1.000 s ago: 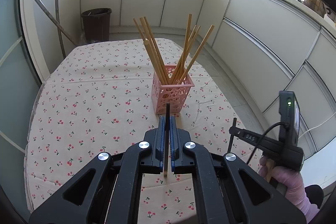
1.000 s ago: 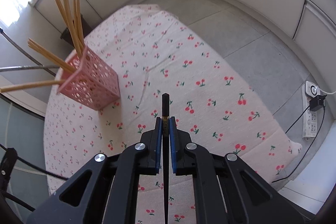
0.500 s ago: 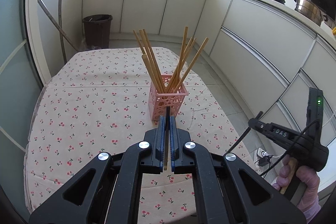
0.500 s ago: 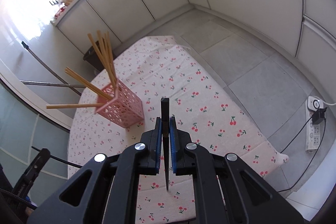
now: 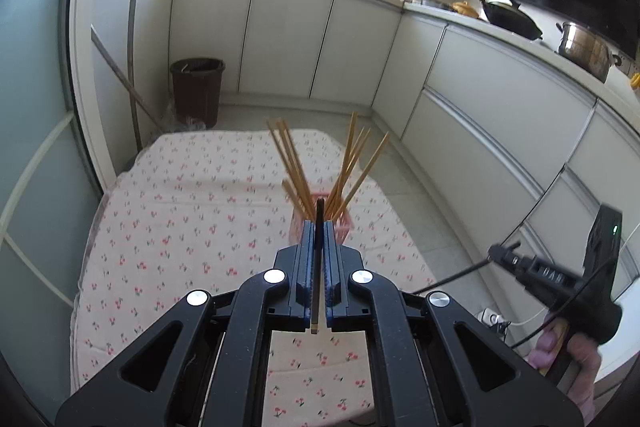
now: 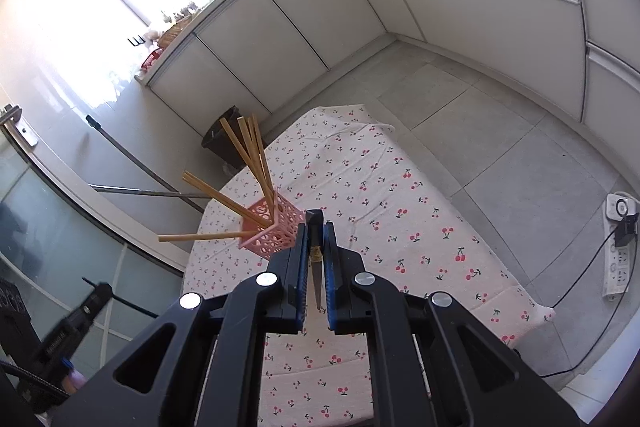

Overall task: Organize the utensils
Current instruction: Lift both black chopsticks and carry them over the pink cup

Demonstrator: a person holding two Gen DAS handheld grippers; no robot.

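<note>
Above tabletop (image 5: pixel 192 211), near basket (image 6: pixel 269 231): left tongs (image 5: pixel 318 227) clamped on chopstick (image 5: pixel 319 219); right tongs (image 6: pixel 315 233) clamped on dark utensil (image 6: pixel 314 223).

A cherry-print tablecloth (image 5: pixel 192 211) covers the table. A dark brown bin (image 5: pixel 198 87) stands by white cabinets (image 5: pixel 288 39). On the counter sit a black wok (image 5: pixel 510 19) and steel pot (image 5: pixel 586 49); a power strip (image 6: pixel 618 263) lies on the floor

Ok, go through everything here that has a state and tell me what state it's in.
Left claw: shut on a dark chopstick.
Right claw: shut on a dark chopstick.
Pink basket: upright on the table, holding wooden chopsticks that lean outward.
Bin: open, no lid.
</note>
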